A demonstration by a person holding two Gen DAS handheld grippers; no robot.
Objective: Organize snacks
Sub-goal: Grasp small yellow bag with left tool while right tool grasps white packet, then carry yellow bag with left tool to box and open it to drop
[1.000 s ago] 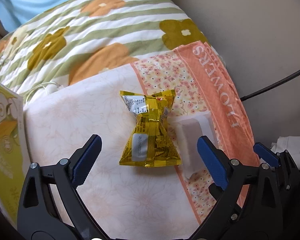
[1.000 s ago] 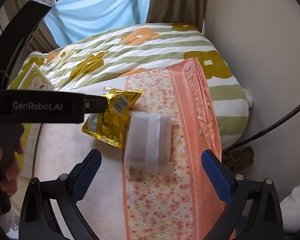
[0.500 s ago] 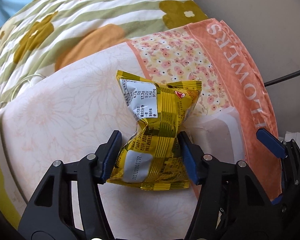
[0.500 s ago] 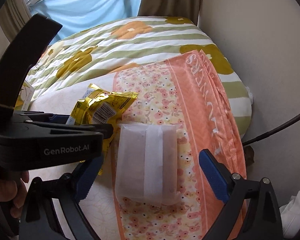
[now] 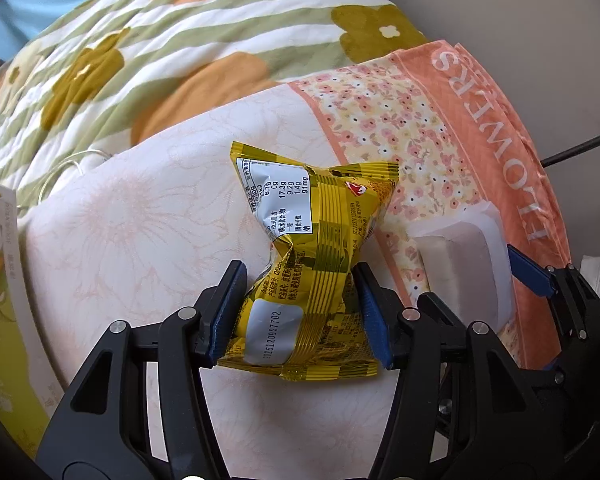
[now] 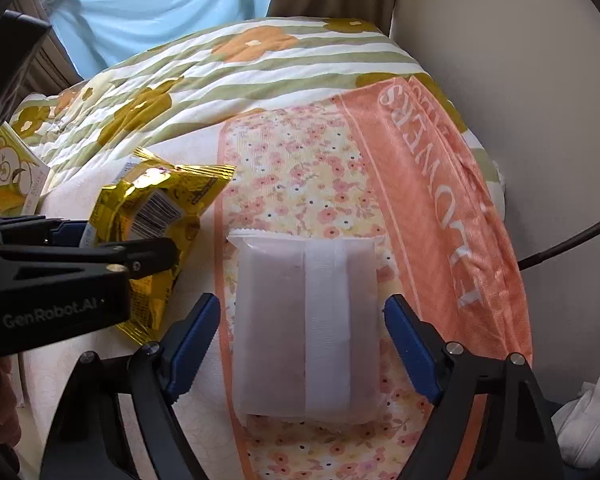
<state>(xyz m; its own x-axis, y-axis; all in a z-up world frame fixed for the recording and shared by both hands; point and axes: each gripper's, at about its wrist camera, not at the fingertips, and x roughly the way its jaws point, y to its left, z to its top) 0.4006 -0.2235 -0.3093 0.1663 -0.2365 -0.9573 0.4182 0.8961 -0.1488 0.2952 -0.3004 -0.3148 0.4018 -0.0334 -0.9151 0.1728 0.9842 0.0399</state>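
Right wrist view: left gripper [image 6: 112, 248] beside white packet [image 6: 306, 328], yellow box [image 6: 8, 176] behind.

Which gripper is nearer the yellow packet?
Left. The left gripper is closing around the yellow packet, pads pressing it; the right gripper is beside it, closing around the white packet.

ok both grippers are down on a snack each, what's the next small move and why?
Probably finish closing the right gripper: its closing jaws straddle the white packet with gaps on both sides. The left gripper, also closing, already pinches the yellow packet, so lifting now would leave the white one behind.
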